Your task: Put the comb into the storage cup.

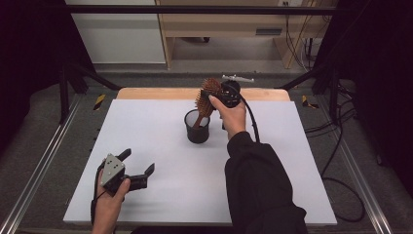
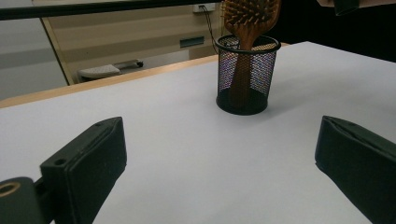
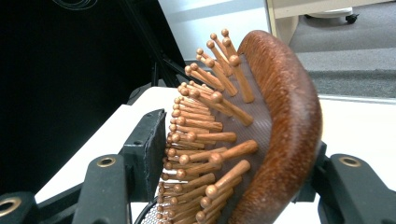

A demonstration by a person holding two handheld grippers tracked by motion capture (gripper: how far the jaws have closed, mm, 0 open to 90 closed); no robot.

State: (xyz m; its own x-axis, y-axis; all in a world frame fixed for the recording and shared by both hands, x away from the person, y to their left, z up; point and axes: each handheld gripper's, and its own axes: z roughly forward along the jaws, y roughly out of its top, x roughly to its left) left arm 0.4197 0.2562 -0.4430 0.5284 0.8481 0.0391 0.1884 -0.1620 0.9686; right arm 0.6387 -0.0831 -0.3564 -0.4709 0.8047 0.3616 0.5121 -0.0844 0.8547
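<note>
Two jaws of the right gripper [image 3: 233, 186] bracket the wooden hairbrush [image 3: 261, 135] head, whose handle stands in the black mesh cup [image 1: 197, 127]; whether their pads still press it I cannot tell. Well apart, the left gripper [image 1: 139, 163] rests on the white worktop [image 1: 160, 195], jaws spread wide with nothing between them.

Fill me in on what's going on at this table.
A person works with a gripper in each hand. The right gripper is at the head of a wooden hairbrush that stands handle-down in a black mesh cup near the middle of the white table; its jaws sit either side of the head. The left gripper rests open near the table's front edge, holding nothing.
</note>
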